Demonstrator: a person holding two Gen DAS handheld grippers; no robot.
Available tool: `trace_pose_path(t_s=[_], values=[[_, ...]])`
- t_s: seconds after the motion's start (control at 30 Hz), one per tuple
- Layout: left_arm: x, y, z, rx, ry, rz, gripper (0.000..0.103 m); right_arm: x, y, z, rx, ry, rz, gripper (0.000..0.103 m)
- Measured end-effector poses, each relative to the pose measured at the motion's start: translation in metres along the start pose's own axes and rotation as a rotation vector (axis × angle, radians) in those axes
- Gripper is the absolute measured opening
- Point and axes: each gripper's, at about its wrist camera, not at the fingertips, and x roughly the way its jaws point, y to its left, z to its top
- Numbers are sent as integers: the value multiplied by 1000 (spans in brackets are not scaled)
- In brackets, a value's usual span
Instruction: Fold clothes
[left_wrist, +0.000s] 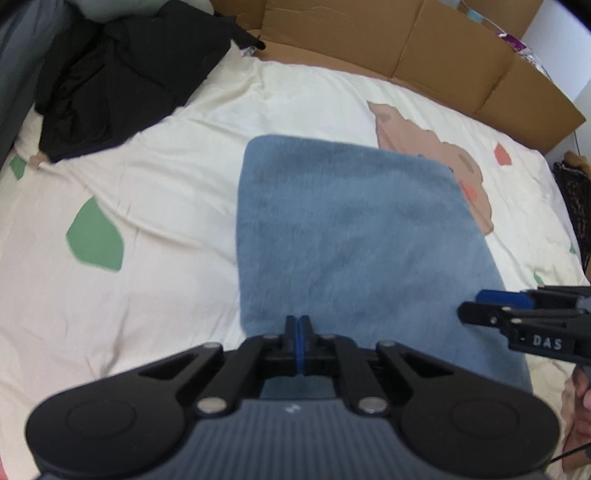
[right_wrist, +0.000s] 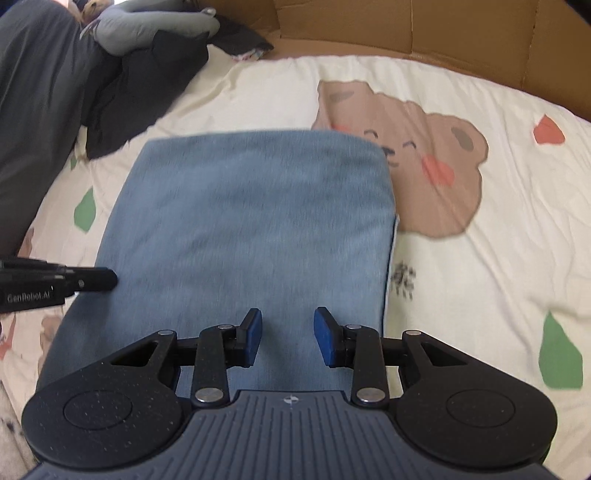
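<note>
The blue garment (right_wrist: 251, 229) lies flat on the bed (right_wrist: 480, 295), already folded into a rectangle, partly covering the bear print (right_wrist: 436, 166). The left tool (left_wrist: 300, 325) is fully closed and appears to hold nothing. The right tool (right_wrist: 288, 334) stands partly open above the near edge, with nothing gripped. The fabric looks soft, limp and light. Grip it at the near corners, through all layers, to prevent slipping.

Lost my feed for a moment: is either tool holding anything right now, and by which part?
Neither shows a hold. The left tool is shut with nothing visible between its pads; the right tool stands open above the folded blue cloth, pads clear of it.
</note>
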Motion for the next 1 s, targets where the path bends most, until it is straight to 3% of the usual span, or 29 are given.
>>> trace_pose_path(t_s=[0.3,0.6,1.0], values=[[-25,-8,-29,9,33,4,3,-27,5,-34,-31,38,-27,38],[-34,-20,-44,24,85,-27,3,-51,10,-44,-44,68,-51,38],[-10,-11,-58,14,90,-35,3,-20,15,-66,-90,113,-52,39]])
